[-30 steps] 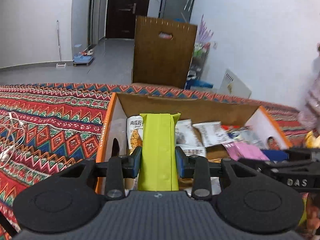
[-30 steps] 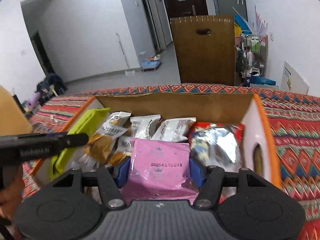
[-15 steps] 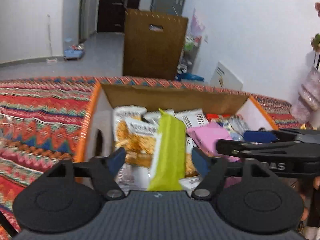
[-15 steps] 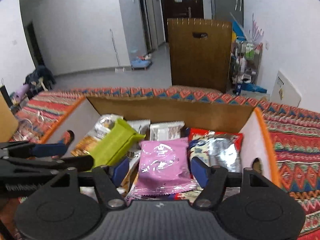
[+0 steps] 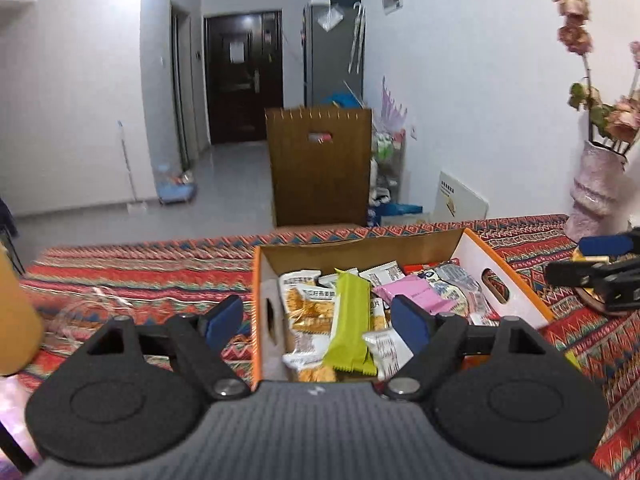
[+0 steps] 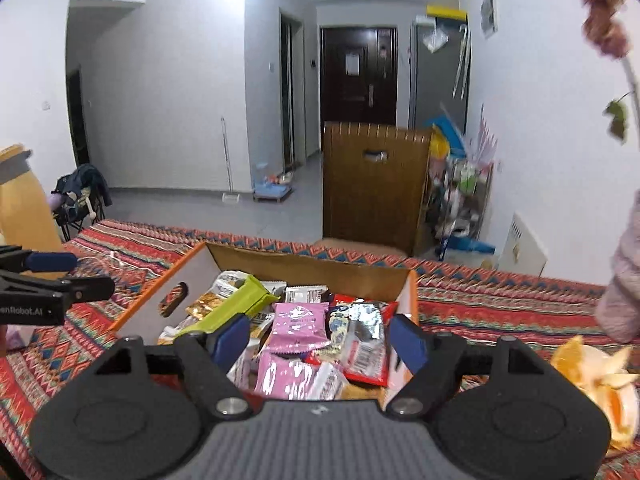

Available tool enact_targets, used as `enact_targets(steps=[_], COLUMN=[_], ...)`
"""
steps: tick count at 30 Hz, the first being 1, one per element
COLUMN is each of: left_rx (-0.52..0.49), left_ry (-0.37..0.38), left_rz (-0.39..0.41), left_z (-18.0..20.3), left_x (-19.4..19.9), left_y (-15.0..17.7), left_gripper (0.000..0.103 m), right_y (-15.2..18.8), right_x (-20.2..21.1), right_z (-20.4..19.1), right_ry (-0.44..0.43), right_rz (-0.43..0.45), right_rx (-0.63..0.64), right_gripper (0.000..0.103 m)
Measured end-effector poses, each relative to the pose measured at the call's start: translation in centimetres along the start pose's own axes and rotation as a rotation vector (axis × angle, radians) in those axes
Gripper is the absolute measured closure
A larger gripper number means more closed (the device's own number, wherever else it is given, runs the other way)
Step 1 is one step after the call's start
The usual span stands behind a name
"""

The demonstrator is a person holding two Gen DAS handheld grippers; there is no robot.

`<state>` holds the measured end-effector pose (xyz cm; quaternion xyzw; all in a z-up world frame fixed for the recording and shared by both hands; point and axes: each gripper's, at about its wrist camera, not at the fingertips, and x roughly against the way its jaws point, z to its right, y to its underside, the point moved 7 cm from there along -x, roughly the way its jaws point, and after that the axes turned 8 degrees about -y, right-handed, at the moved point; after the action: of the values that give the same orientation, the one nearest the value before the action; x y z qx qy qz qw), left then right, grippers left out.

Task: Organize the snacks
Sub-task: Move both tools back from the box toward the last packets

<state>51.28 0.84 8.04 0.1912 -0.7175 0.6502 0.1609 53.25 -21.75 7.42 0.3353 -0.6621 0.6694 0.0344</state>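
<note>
An orange-edged cardboard box [image 5: 516,292] [image 6: 148,300] sits on the patterned tablecloth and holds several snack packets. A lime green packet [image 5: 349,316] [image 6: 228,308] lies on top at the box's left side. A pink packet [image 5: 412,294] [image 6: 298,326] lies in the middle, beside a silver and red packet [image 6: 360,344]. My left gripper [image 5: 318,322] is open and empty, above and short of the box. My right gripper [image 6: 318,338] is open and empty, above the box's near edge.
The striped tablecloth [image 5: 140,276] covers the table. Orange peel [image 6: 596,372] lies at the right, below a pink vase [image 5: 596,196] with flowers. A tan object [image 5: 16,320] stands at the left. A brown wooden panel [image 5: 318,168] stands on the floor beyond the table.
Both grippers opened and dropped their packets into the box: the left let go of the green one, the right the pink one. Both have pulled back and up.
</note>
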Motion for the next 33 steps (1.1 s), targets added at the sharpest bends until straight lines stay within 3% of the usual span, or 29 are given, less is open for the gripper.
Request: enact_targets(steps=[5,7,9,11,17,23,27,33], left_rx=[-0.069,-0.065,-0.051,-0.038,-0.043,0.02,0.0,0.031], left_ry=[-0.017,0.015,0.076,0.09,-0.004,0.001,-0.005,-0.012], left_rz=[0.135,0.158,0.142,0.115,0.124,0.074,0.053,-0.049], left_z=[1.1,1.5,2.0,2.3,3.3,3.7,3.5,2.2], left_x=[8.2,10.8,13.1,14.6,18.1,20.9,22.1,22.5], left_y=[2.2,3.6,5.4,7.4,12.7,16.7,19.3,22.9], left_gripper=[0.007,0.005,0.004,0.003,0.001,0.001,0.0,0.0], right_y=[2.4,4.0,5.7,7.4,12.6,18.5,22.6,27.5], right_x=[6.6,8.9,10.9,12.8,16.9,18.8,19.6,20.7], right_z=[-1.7,-2.4,-3.2,-3.9,-5.8,-8.2,-9.0,-8.2], right_ry=[-0.007,-0.014,-0.028,-0.041,-0.068,-0.072,-0.051,-0.003], right_rz=[0.047,0.049,0.053,0.061,0.092,0.077,0.041,-0.024], right_rx=[0.046,0.056,0.057,0.053,0.032,0.03,0.007,-0.078], right_gripper=[0.019,0.018,0.018,0.017,0.014,0.014,0.013,0.013])
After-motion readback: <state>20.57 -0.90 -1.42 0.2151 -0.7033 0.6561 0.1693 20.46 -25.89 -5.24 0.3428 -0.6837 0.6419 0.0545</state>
